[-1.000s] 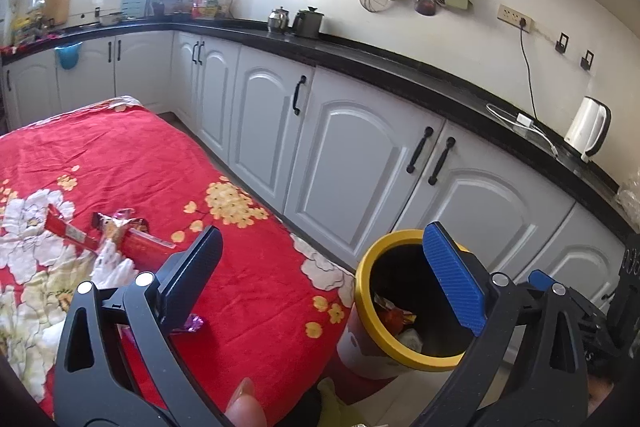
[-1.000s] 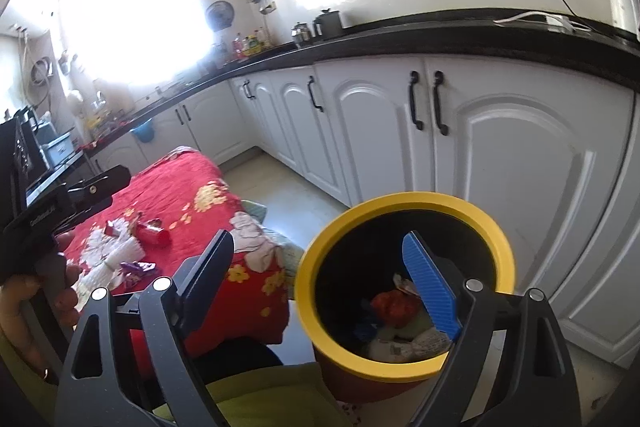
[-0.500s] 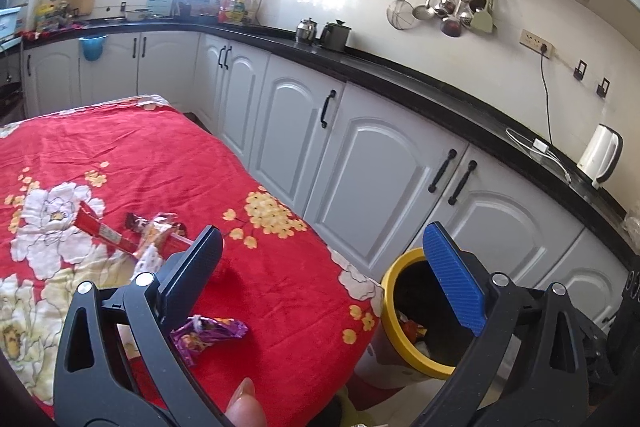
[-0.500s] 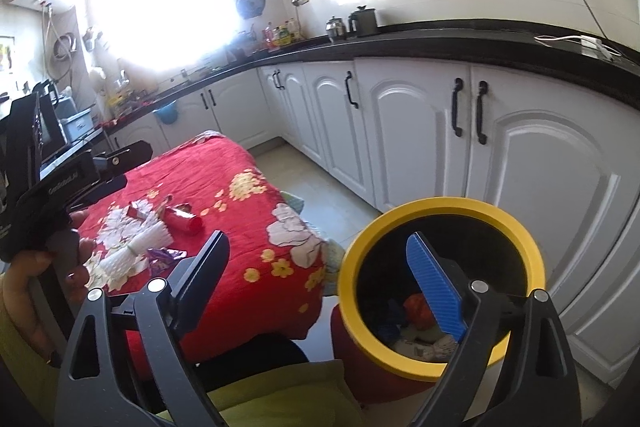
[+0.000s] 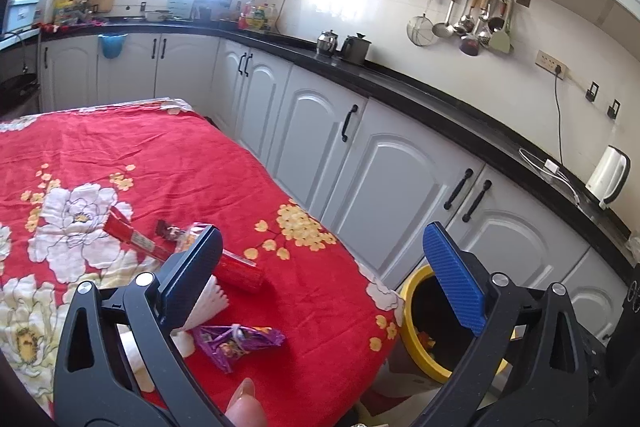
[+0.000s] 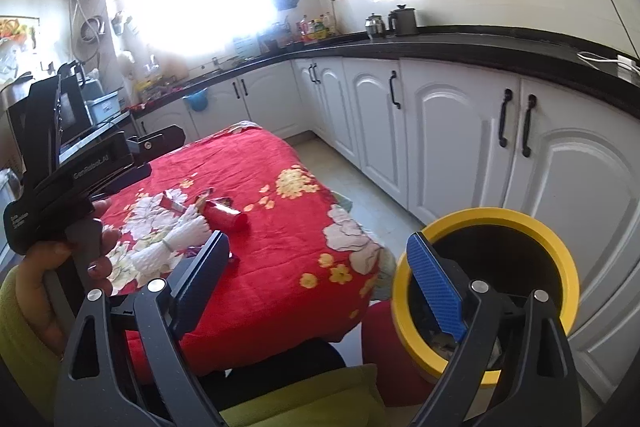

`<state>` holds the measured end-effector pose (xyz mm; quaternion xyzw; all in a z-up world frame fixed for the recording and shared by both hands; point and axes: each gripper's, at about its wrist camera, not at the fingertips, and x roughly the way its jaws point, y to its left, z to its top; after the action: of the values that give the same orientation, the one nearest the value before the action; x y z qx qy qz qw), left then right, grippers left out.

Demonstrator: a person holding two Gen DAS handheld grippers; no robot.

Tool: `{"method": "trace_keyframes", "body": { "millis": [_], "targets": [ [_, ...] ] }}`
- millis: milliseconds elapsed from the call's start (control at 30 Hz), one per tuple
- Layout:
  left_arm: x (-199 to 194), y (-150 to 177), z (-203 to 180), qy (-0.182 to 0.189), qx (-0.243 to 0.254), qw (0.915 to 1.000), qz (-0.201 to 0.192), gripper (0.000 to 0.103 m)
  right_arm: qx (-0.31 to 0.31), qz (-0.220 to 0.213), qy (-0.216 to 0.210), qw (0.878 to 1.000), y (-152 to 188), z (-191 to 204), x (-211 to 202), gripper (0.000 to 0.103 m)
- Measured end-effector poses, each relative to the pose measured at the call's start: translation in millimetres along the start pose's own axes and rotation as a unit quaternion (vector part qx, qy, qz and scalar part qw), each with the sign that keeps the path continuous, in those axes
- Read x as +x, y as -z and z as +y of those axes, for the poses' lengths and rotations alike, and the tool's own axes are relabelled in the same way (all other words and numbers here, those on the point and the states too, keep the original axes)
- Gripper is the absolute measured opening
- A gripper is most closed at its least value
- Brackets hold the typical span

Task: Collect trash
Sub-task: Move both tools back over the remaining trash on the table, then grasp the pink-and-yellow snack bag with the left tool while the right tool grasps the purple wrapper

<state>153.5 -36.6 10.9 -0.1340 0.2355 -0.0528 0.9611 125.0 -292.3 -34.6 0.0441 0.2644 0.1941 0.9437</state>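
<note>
Trash lies on the red flowered tablecloth (image 5: 160, 163): a purple wrapper (image 5: 236, 341), a red tube (image 5: 242, 271), a long red packet (image 5: 134, 237), a small dark wrapper (image 5: 168, 228) and a white paper bundle (image 5: 210, 301). My left gripper (image 5: 320, 267) is open and empty, above the table's near corner, its left finger over the white bundle. My right gripper (image 6: 316, 275) is open and empty, between the table (image 6: 280, 227) and the yellow-rimmed bin (image 6: 486, 217) on the floor. The bin also shows in the left wrist view (image 5: 408, 343), with trash inside. The left gripper's body (image 6: 80, 171) shows in the right wrist view.
White kitchen cabinets (image 5: 384, 171) under a black counter (image 5: 440, 103) run along the right, close to the table and bin. A white kettle (image 5: 608, 177) and a cable sit on the counter. A narrow tiled floor strip (image 6: 360, 187) separates table and cabinets.
Both grippers have pulled back and up from the bin toward the table. The bin shrank in both views and more of the table and its trash came into sight. Both stayed open.
</note>
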Motion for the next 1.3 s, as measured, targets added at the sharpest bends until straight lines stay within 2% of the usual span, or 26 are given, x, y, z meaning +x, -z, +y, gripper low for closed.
{"method": "trace_keyframes", "body": {
  "millis": [300,867,1000,1067,1100,1300],
  "targets": [
    [-5,-11,42,-0.034,-0.032,0.9989,-0.004,0.092,-0.020,0.008,-0.027,0.999,-8,28,18,0.088],
    [-9,-18,112,-0.075,-0.089,0.9932,-0.011,0.092,-0.084,0.065,-0.079,0.991,4,94,80,0.087],
    [-7,-17,122,-0.078,-0.097,0.9922,-0.007,0.092,-0.105,0.082,-0.085,0.987,9,105,99,0.080],
    [-4,-16,127,-0.079,-0.101,0.9918,-0.005,0.092,-0.113,0.096,-0.094,0.984,13,110,111,0.070],
    [-3,-15,128,-0.078,-0.102,0.9917,-0.003,0.092,-0.119,0.102,-0.097,0.983,16,113,116,0.068],
    [16,-12,129,-0.073,-0.095,0.9927,0.019,0.082,-0.148,0.123,-0.105,0.976,25,127,141,0.056]
  ]
}}
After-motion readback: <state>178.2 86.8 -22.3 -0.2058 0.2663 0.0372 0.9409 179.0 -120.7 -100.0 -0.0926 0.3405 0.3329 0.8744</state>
